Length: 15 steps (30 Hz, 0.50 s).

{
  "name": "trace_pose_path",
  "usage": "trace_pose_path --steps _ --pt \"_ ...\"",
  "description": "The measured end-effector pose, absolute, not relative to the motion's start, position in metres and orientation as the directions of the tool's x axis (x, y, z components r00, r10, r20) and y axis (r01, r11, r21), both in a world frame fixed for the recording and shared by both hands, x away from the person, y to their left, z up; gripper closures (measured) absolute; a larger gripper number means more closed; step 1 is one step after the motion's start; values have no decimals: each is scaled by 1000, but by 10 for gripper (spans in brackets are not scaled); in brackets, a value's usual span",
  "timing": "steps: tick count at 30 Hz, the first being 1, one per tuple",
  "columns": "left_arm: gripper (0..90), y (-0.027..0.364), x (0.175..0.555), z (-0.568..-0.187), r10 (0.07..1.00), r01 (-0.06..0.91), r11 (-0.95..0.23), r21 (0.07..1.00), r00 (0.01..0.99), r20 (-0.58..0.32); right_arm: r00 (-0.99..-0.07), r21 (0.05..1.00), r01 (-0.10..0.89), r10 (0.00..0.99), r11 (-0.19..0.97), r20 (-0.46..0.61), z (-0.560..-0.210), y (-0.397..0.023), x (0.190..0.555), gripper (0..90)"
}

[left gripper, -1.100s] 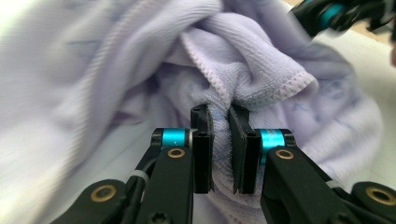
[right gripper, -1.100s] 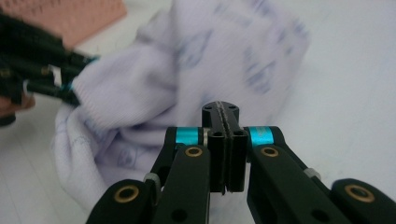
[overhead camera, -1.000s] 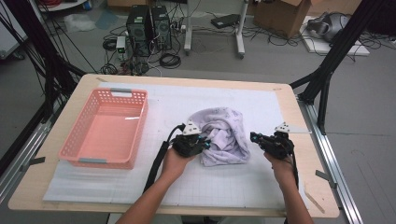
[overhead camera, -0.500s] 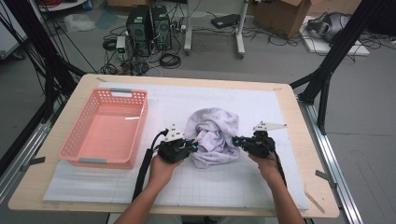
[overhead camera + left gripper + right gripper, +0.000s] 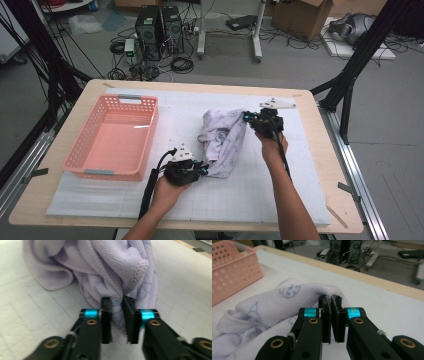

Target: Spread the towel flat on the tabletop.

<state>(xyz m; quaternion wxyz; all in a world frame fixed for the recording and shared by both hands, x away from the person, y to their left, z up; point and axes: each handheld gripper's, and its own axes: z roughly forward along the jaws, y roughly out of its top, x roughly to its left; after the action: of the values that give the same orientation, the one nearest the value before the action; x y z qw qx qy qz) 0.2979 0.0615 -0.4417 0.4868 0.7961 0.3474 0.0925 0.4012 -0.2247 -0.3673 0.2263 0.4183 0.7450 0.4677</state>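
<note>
Grey floor (image 5: 300, 65) strewn with cables (image 5: 182, 64), two black computer towers (image 5: 159, 27), a cardboard box (image 5: 300, 17), black frame struts (image 5: 357, 55).

— What is everything resting on?
— A light wooden table (image 5: 320, 165), its rounded corners visible at the frame's lower left and right. A white gridded mat (image 5: 280, 190) covers most of the top, leaving a bare wood border all round.
— And on the mat?
— A pink perforated basket (image 5: 82, 160) sits left of centre in the high view, long side running up the frame. Near the middle lies a crumpled lavender towel (image 5: 222, 142) with a faint printed pattern, bunched into folds, well apart from the basket.
</note>
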Motion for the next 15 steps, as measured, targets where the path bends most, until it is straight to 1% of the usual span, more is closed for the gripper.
trace_pose_path --steps 3,4,6,7,9,12,15 --pt "527 69 300 -439 672 468 -259 845 715 -191 -583 872 419 811 253 45 -372 -212 406 849" --pt "487 73 302 -436 681 463 -244 852 708 -189 -590 866 430 806 256 54 -373 -212 407 822" --pt "467 78 304 -431 684 434 -227 872 708 -175 -592 862 451 800 231 96 -376 -215 406 689" --pt "464 79 305 -428 684 425 -221 878 709 -171 -590 864 459 798 206 123 -377 -219 405 662" --pt "459 79 308 -420 677 399 -206 894 718 -164 -599 870 459 786 182 151 -378 -225 402 645" --pt "451 73 313 -410 657 354 -209 912 741 -137 -617 882 441 769 164 166 -378 -234 392 641" --pt "441 62 319 -404 627 326 -239 915 771 -111 -633 899 410 758 156 157 -377 -245 379 636"
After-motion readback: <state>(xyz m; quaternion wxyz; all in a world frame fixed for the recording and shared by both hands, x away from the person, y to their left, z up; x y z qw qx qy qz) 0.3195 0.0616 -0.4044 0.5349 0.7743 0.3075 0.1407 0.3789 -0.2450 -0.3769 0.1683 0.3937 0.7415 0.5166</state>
